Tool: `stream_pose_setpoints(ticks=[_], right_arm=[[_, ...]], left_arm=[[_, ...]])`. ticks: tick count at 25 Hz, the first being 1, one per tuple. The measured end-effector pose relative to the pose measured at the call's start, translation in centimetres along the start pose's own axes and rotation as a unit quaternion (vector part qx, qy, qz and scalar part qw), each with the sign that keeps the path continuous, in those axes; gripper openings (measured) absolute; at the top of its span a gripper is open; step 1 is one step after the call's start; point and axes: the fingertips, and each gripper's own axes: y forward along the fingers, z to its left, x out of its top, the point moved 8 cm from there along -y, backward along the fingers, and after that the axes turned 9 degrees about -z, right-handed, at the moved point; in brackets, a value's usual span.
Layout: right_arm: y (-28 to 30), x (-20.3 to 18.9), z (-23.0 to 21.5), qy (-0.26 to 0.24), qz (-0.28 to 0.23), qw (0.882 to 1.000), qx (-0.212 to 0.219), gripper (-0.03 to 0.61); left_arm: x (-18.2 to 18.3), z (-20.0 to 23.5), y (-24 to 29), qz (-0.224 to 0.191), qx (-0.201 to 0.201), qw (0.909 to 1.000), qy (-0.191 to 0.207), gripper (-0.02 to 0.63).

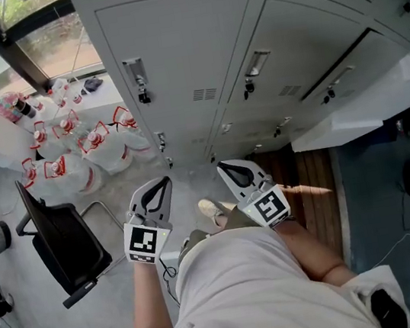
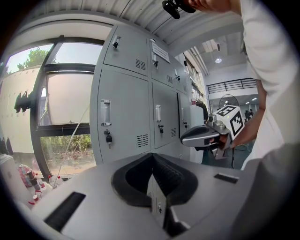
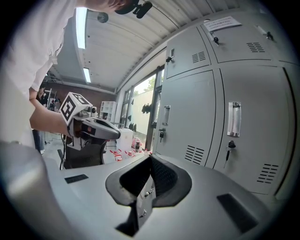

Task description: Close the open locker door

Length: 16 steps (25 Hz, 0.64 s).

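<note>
**A:** Tools first: the right tool (image 1: 236,176) has its jaws pressed together on nothing, and the left tool (image 1: 156,194) is the same.

**B:** Where's the open locker door (image 1: 367,116)?

**A:** Off to the person's right, swung out from the lockers (image 1: 172,56), well apart from both tools.

**B:** How will it handle?

**A:** It looks like thin painted sheet metal to me: light, stiff, free on its hinges, too smooth to pinch. I'd push the flat face near the free edge with closed tips, gently, so it doesn't slam.

**B:** And the arms?

**A:** Both forearms are bent at waist height, side by side. The tools point at the closed lockers ahead, neither turned toward the door.
</note>
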Motion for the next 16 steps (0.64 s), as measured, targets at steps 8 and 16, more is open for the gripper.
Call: stream_pose_setpoints(ticks=[8,16], right_arm=[[0.25,-0.05,0.06,0.003,0.002,1.0,0.001,0.012],[0.46,0.16,-0.04,0.013,0.011,1.0,-0.002,0.012]], left_arm=[[-0.31,0.23,-0.28,0.001,0.005,1.0,-0.006,0.003],[-0.4,0.47,-0.45,-0.001,0.005,0.9999,-0.014,0.003]])
